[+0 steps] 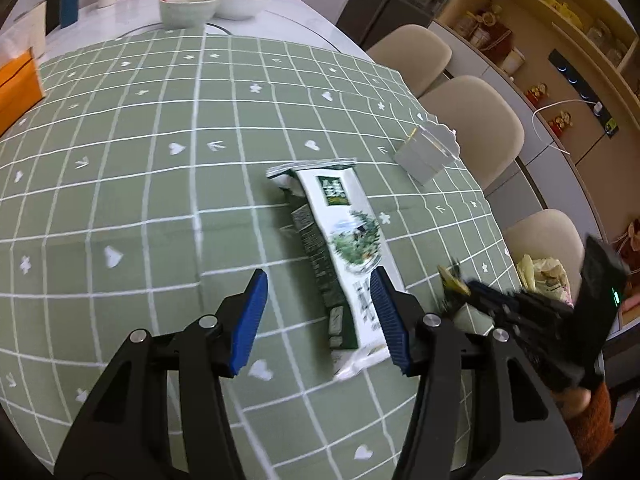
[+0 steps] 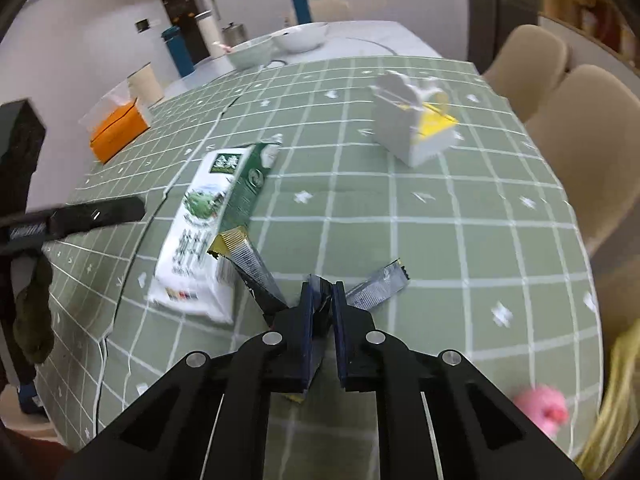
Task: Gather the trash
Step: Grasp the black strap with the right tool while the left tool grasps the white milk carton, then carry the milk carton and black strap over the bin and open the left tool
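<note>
Milk carton (image 1: pixel 340 256) flat on tablecloth (image 1: pixel 140 200), napkin holder (image 1: pixel 426 152) behind, bowls (image 1: pixel 190 8) farther back

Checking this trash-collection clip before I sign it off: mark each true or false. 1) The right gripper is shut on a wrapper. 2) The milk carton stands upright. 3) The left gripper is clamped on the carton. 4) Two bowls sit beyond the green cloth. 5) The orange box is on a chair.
1) True: the right gripper pinches thin sachet wrappers between its pads.
2) False: the milk carton lies flat on the green checked cloth.
3) False: the left gripper is open, one finger beside the carton.
4) True: two bowls sit on the bare tabletop.
5) False: the orange box is on the table.
</note>
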A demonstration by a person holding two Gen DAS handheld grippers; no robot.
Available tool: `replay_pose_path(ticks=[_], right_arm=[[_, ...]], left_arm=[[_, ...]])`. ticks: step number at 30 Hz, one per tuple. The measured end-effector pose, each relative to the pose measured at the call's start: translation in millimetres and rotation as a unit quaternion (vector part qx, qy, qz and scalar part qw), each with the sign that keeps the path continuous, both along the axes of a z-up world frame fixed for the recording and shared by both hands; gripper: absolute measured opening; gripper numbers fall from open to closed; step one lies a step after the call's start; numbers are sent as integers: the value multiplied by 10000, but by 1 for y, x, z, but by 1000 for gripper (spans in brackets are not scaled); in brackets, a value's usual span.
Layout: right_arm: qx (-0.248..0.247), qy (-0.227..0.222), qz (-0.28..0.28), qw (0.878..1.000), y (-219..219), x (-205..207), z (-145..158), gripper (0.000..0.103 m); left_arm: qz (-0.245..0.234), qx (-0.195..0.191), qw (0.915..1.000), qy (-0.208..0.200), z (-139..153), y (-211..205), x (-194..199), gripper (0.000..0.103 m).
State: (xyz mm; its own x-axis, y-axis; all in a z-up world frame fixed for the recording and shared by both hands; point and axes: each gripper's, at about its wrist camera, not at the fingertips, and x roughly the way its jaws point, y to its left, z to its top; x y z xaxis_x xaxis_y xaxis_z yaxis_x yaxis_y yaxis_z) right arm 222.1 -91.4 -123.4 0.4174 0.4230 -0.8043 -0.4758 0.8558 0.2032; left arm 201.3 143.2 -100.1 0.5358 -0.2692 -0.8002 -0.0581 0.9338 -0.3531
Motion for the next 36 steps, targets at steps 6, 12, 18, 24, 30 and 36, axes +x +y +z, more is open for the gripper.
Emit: replay_pose_path(ticks=[6,12,18,24,30,36], right_arm=[[281,-229,-290,9989,-29,-30,11,16],[516,-211,-679,9961,-56,-49,12,55],[295,-151,-590,9977,-52,-59,7,55],[114,-101,-434,9989,-27,-41,-5,55],[87,100,-259,9996,-9,-23,-22,37],[286,-53,-401,9988,-22,-33,-5,19]], left_arm=[[-1,184,9998,118,-5,-28,36,55],[-283,1157,9928,141,-7,-67,58,56],[-579,1608,9852,112,-16,-67,45,56],[-594,1336,9892,139,-15,-40,23,56],[-580,1070,9925,66,-6,-33,14,56],[-711,959,9928,-34,1,-40,16,56]])
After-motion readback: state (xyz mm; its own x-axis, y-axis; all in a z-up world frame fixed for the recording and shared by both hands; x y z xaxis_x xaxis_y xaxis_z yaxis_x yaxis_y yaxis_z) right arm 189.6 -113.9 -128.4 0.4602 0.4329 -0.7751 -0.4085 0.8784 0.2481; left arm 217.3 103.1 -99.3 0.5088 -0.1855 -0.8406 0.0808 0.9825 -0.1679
